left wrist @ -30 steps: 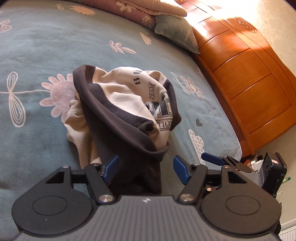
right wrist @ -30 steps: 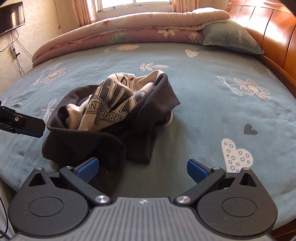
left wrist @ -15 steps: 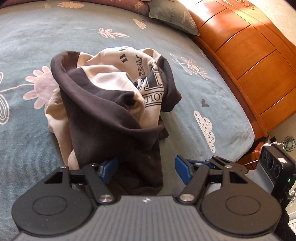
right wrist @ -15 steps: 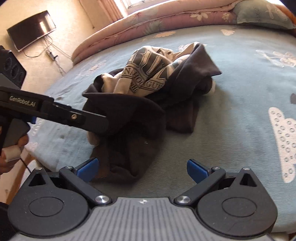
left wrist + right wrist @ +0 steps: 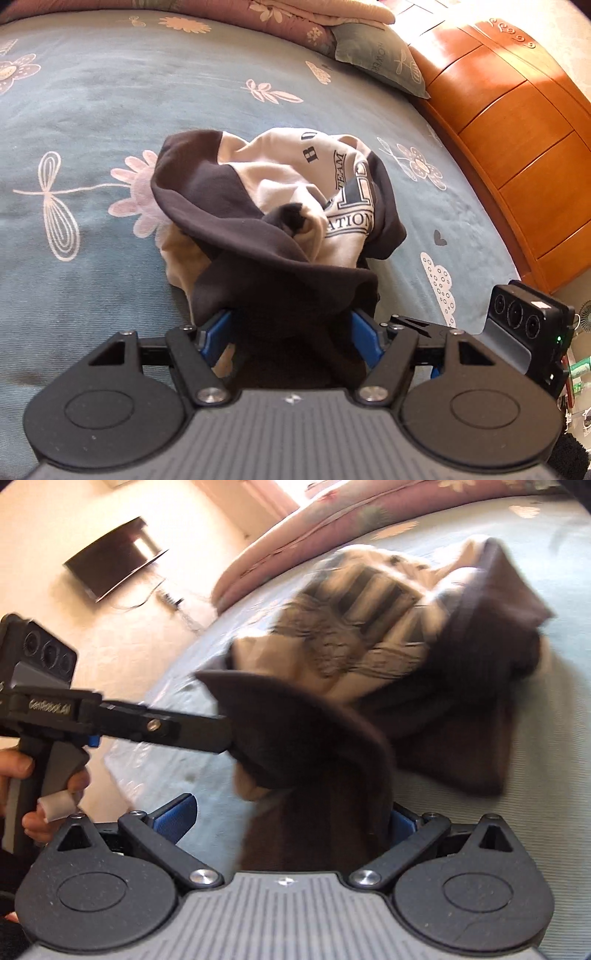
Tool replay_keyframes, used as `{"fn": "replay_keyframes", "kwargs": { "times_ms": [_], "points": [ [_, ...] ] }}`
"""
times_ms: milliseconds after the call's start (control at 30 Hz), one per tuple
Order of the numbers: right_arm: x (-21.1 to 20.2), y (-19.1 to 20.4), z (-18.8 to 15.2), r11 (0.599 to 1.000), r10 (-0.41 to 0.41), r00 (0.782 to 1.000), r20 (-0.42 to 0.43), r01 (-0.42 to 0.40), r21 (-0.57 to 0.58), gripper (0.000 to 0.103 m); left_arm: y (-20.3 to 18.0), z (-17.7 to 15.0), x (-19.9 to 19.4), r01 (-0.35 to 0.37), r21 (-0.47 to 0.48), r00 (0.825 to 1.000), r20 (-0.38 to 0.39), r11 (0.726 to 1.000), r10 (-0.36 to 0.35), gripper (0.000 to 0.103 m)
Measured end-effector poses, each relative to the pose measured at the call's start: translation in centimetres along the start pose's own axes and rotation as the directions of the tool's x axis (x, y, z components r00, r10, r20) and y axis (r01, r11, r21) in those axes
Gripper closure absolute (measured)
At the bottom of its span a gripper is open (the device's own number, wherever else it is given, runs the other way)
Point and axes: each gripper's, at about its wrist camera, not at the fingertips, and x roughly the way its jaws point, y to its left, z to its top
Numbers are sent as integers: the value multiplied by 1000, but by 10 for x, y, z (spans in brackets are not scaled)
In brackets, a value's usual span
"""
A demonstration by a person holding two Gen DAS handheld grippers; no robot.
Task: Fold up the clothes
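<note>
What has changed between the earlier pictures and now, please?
Both grippers closed in on the crumpled dark brown and cream sweatshirt: the left gripper and right gripper now have its dark near edge between their open fingers, neither clamped. The sweatshirt lies in the same heap on the blue floral bedspread.

1. We are in a home bedroom: a wide bed (image 5: 110,110) fills most of what we see, under a blue-grey cover printed with flowers and dragonflies.
2. We see a folded pink floral quilt (image 5: 295,22) and a grey-green pillow (image 5: 380,59) at the bed's far edge.
3. We see a curved, panelled wooden headboard (image 5: 517,129) beside the pillow, lit by sun.
4. We see a flat television (image 5: 114,557) on a pale wall, with cables hanging beneath it.
</note>
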Motion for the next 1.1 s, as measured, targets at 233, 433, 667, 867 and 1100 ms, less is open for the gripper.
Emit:
{"fn": "replay_keyframes", "kwargs": {
  "times_ms": [233, 433, 667, 867, 1100],
  "points": [
    [14, 52, 12, 994, 44, 999, -32, -46, -98, 0, 24, -3, -32, 16, -23, 998, 68, 1000, -15, 27],
    [16, 76, 14, 987, -13, 996, -84, 0, -161, 0, 54, -12, -50, 24, -52, 996, 92, 998, -20, 24],
    [-13, 72, 13, 953, -241, 968, -73, 222, -205, 0, 70, -15, -43, -1, -18, 999, 51, 1000, 2, 24],
    [-25, 80, 44, 888, -350, 937, 14, 336, -313, 0, 68, -15, -40, 46, -2, 998, 44, 999, -46, 24],
    [23, 65, 58, 915, -298, 941, -159, 234, -328, 0, 77, -17, -46, 28, -18, 998, 49, 999, -27, 24]
  ]
}}
